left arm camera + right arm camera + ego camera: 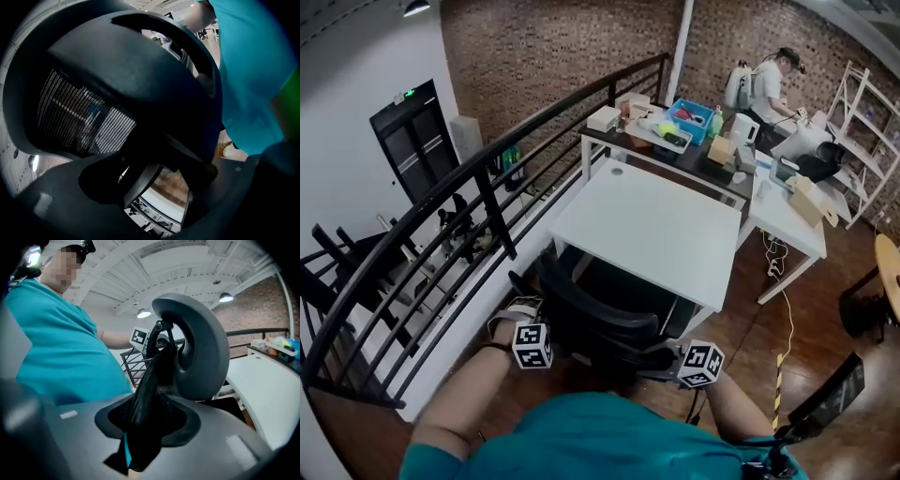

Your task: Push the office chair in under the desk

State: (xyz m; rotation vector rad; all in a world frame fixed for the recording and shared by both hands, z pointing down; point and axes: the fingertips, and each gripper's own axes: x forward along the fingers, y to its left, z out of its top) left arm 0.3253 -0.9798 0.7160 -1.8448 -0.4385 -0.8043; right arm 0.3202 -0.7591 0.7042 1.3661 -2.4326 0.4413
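Two claws on one chair: the left claw (534,343) and the right claw (700,364) both grip the single black mesh-backed office chair (600,314) that stands between them.

The left claw's jaws sit narrow, closed on the dark plastic rim of the chair's back, with mesh just above them. The right claw's jaws are about half apart and clamp the thin black edge of the back, which fills their gap; the chair's one rounded grey headrest (206,348) rises just beyond their tips. Directly ahead of both claws is one white rectangular desk (647,225), and the chair's seat is already partly beneath its near edge. Further ahead stand two more tables, one dark cluttered table (703,161) and one white side desk (787,220). One black metal railing (487,197) runs off to the left claw's outer side.
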